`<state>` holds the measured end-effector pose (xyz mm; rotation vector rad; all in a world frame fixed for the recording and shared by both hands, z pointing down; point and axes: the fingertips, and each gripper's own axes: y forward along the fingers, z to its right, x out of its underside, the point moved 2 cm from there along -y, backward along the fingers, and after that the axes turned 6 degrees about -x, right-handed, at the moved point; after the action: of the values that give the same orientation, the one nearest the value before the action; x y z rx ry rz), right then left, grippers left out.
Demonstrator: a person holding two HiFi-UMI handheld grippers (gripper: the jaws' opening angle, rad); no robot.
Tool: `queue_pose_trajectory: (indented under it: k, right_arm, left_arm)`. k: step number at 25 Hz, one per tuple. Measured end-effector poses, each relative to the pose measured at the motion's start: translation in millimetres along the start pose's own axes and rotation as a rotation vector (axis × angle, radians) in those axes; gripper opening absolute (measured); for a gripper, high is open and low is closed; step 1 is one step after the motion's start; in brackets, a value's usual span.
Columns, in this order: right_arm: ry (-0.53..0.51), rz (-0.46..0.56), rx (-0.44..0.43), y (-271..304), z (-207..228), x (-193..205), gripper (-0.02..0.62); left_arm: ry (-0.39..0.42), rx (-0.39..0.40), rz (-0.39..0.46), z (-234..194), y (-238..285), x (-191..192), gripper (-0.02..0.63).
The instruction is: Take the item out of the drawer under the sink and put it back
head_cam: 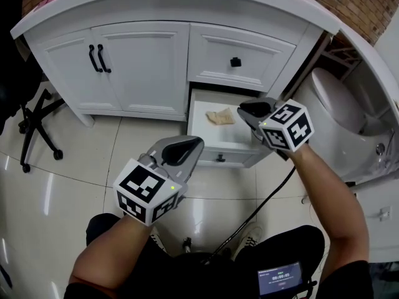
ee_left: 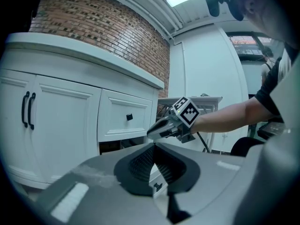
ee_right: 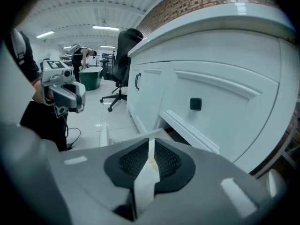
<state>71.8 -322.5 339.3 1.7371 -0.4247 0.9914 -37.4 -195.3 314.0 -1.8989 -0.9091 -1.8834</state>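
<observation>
The lower drawer (head_cam: 202,132) under the white sink cabinet stands pulled out. A crumpled tan item (head_cam: 219,116) lies inside it towards the back. My right gripper (head_cam: 242,111) hovers over the drawer's right side, just right of the item and apart from it, jaws shut on nothing. In the right gripper view its pads (ee_right: 166,161) point down at the drawer. My left gripper (head_cam: 198,143) hangs in front of the drawer's left corner, shut and empty. The left gripper view shows its pads (ee_left: 140,165) meeting, with the right gripper (ee_left: 152,132) beyond.
Two cabinet doors with black handles (head_cam: 96,58) are closed at the left. A shut upper drawer with a black knob (head_cam: 235,61) sits above the open one. A toilet (head_cam: 340,104) stands at the right, a chair base (head_cam: 37,129) at the left. A black cable (head_cam: 268,192) crosses the tiled floor.
</observation>
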Motion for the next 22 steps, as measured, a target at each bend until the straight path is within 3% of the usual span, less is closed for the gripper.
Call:
queue_pose_trajectory:
  k: [7,12,22]
  right_arm:
    - [-0.049,-0.109,-0.033,53.0,30.1,18.7,0.077]
    - [-0.097,-0.226,-0.064,90.3,39.0,38.2,0.077]
    - [-0.054,-0.353,-0.14,136.2,44.8,78.5,0.077]
  left_arm:
    - [-0.014,0.009,-0.001,-1.2,3.6,0.8,0.005]
    - [-0.027,0.012,-0.001,-2.6,5.3,0.4,0.005]
    - [-0.04,0.01,-0.002,-8.1,6.2,-0.6,0.005]
